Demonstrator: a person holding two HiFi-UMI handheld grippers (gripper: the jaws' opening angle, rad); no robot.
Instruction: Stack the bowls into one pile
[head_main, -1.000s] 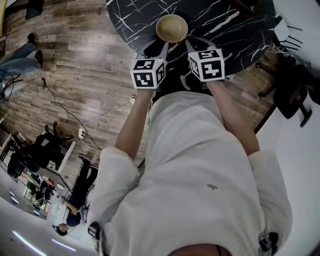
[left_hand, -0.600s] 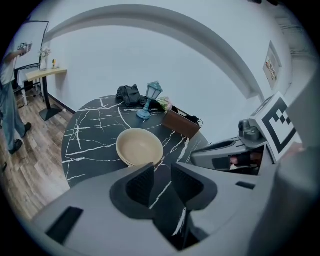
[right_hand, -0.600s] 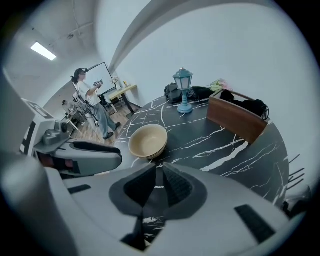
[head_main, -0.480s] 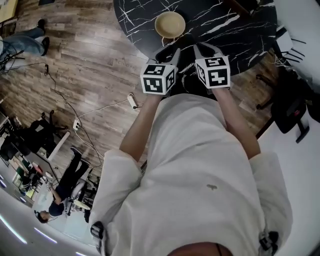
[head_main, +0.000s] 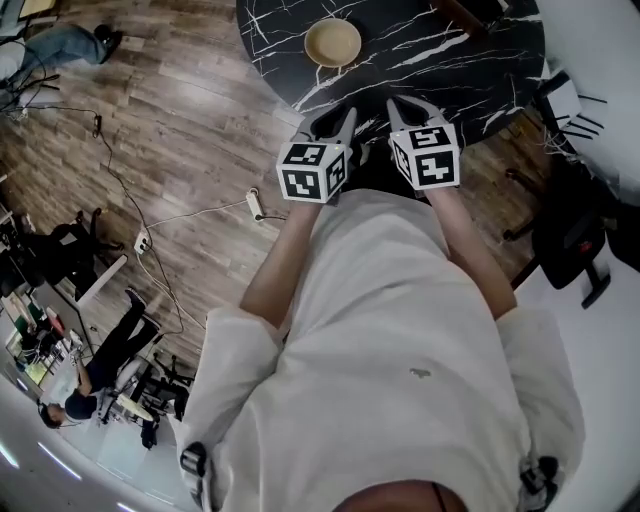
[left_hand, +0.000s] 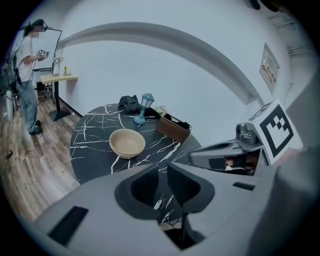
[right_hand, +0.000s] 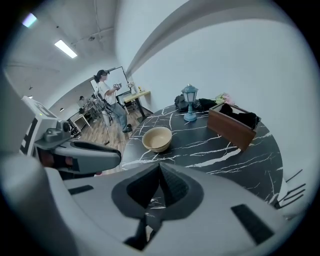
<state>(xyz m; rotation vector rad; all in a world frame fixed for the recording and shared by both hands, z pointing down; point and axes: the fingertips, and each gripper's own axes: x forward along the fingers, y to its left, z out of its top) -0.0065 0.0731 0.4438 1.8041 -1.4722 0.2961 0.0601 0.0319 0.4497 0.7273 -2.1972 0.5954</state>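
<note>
Beige bowls (right_hand: 157, 138) (stacked?) beyond right tongs (right_hand: 159, 169)

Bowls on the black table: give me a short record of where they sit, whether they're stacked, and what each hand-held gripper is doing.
bowls: beige, nested in one pile on the black table
left hand-held gripper: jaws closing, nothing between them, clear of the pile
right hand-held gripper: shut, empty, clear of the pile
nearby: blue lantern and brown box, farther back
</note>
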